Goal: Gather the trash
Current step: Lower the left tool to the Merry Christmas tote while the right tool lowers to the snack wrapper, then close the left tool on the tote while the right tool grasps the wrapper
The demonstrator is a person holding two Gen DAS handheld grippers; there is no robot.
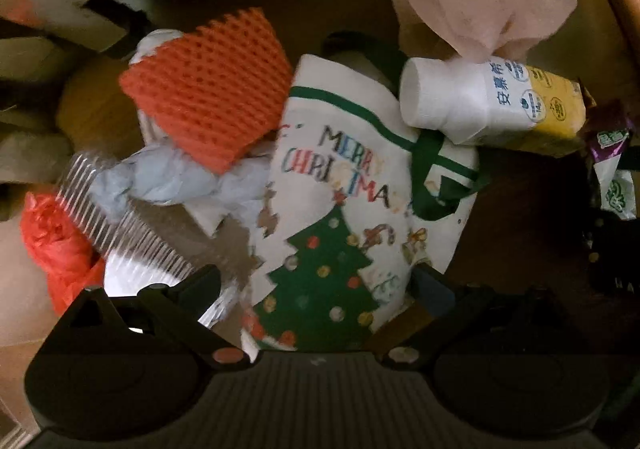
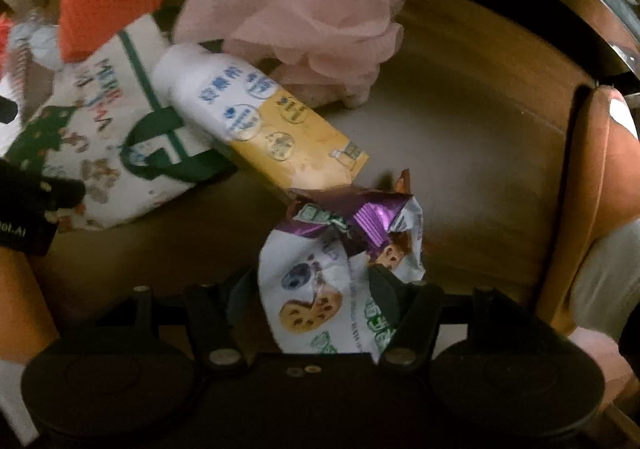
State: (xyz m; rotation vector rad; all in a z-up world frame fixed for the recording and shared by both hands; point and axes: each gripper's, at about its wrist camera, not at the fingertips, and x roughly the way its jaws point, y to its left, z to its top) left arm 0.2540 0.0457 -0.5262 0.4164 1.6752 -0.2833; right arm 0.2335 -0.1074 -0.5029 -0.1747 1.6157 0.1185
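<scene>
A white Merry Christmas bag (image 1: pixel 340 209) with green handles lies on the brown table, and my left gripper (image 1: pixel 316 281) stands around its lower edge, jaws wide, open. The bag also shows in the right wrist view (image 2: pixel 108 137). My right gripper (image 2: pixel 316 289) is shut on a crumpled cookie wrapper (image 2: pixel 320 289), white and purple. A white and yellow yogurt bottle (image 2: pixel 256 117) lies between the bag and the wrapper; it shows in the left view too (image 1: pixel 492 105).
An orange foam net (image 1: pixel 208 85), pale blue crumpled paper (image 1: pixel 172 181), a clear ridged plastic tray (image 1: pixel 132 249) and a red plastic bag (image 1: pixel 56 245) lie left of the bag. A pink mesh pouf (image 2: pixel 304 13) sits behind the bottle. A chair back (image 2: pixel 592 185) stands at right.
</scene>
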